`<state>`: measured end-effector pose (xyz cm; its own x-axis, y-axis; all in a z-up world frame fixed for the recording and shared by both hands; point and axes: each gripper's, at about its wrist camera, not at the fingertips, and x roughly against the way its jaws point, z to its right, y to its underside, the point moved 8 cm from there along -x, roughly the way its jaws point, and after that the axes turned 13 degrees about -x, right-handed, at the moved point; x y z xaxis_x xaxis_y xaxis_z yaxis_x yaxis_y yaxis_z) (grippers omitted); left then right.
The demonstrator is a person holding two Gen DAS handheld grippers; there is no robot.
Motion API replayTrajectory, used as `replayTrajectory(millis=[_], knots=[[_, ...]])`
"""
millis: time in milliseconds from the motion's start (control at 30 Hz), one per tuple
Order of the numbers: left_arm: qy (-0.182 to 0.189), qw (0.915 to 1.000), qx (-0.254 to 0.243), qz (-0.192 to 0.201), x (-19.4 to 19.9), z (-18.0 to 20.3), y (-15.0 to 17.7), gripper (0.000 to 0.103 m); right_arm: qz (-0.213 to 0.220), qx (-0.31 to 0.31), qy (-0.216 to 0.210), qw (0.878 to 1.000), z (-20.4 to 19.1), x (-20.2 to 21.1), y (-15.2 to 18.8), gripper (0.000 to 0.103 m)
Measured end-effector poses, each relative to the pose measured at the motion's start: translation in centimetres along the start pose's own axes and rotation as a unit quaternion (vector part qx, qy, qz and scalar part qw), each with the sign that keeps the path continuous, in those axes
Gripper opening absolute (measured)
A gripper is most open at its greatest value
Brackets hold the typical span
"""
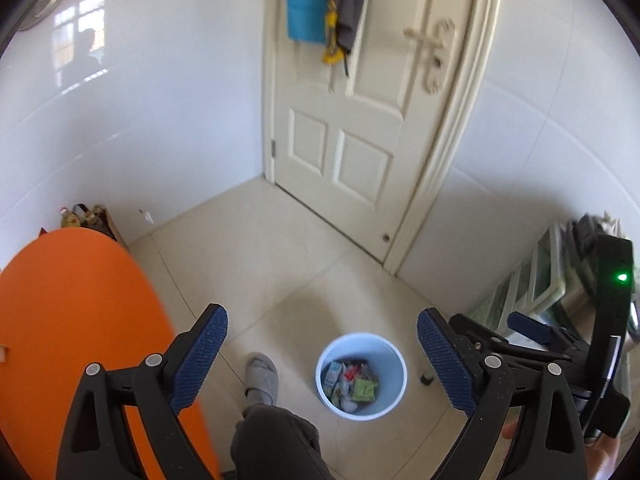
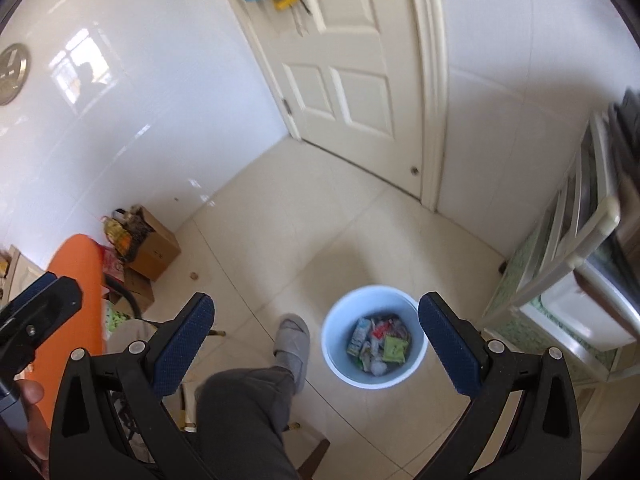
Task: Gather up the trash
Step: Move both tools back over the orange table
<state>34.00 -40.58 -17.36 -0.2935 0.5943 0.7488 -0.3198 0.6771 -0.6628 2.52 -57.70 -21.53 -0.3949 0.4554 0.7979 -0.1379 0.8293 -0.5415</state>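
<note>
A pale blue trash bin (image 1: 362, 337) stands on the tiled floor, far below both grippers, with several crumpled wrappers and small cartons (image 1: 354, 384) lying in it. My left gripper (image 1: 322, 314) hangs high over the floor, open, with nothing between its blue pads. In the right wrist view the bin (image 2: 374, 290) and its trash (image 2: 378, 344) sit just left of the right-hand finger. My right gripper (image 2: 317, 300) is wide open and holds nothing. Each gripper shows at the edge of the other's view: the right gripper (image 1: 528, 326), the left gripper (image 2: 40, 288).
A person's leg and grey slipper (image 2: 294, 338) stand just left of the bin. An orange table (image 1: 72, 320) fills the left side. Cardboard boxes (image 2: 154, 254) sit by the white wall, a cream door (image 1: 352, 128) is ahead, and a white rack (image 2: 576, 248) stands at the right.
</note>
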Motion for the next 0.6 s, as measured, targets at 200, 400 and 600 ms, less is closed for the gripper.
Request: replayTrajectory(millis=[200,400,600], knots=[[-0.03,0.9981,0.029,0.046,7.2,-3.0,2.4,0.095,0.033,0.05,-0.04,0.997,-7.1,4.5,0.5,0.103],[-0.071,0.9907,0.077,0.086,14.3,-7.3,5.6,0.097,0.055,0.093,-0.081,0.991,-13.7,7.6,1.8,0.103],[-0.13,0.9752,0.129,0.124,22.1,-10.9,10.5,0.098,0.059,0.142,-0.124,0.98,-20.5,9.1,4.2,0.103]])
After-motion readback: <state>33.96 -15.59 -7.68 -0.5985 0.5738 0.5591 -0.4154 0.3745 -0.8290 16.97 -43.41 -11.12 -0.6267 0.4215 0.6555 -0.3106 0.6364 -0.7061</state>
